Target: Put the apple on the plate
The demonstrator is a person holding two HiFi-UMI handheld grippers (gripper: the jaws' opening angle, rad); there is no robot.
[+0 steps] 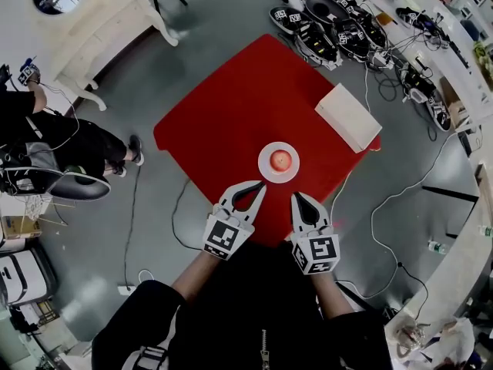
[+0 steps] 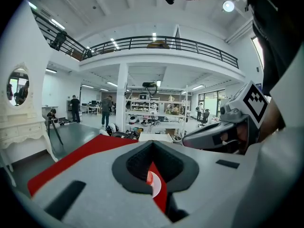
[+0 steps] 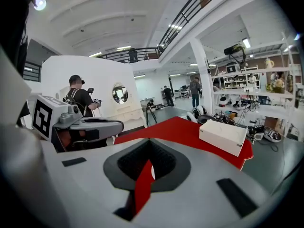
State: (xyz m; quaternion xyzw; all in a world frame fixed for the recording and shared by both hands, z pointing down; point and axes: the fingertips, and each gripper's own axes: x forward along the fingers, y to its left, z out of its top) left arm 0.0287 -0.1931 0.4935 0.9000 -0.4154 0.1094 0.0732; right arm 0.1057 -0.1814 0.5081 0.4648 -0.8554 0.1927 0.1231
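A red apple (image 1: 282,159) sits on a small white plate (image 1: 266,166) on the red table (image 1: 231,114), near its front edge. My left gripper (image 1: 260,186) hovers just short of the plate on its near left, shut and empty. My right gripper (image 1: 296,197) is held beside it on the near right, also shut with nothing in it. In the left gripper view, a sliver of the apple (image 2: 148,177) and the plate (image 2: 155,188) shows through the slit of the closed left gripper (image 2: 152,143). The right gripper view shows red table through the right gripper (image 3: 149,141).
A white box (image 1: 348,116) lies on the table's right corner, also the white box (image 3: 224,136). Cables and equipment (image 1: 331,29) cover the floor beyond. A seated person (image 1: 54,141) is at the left, by a white vanity (image 1: 92,29).
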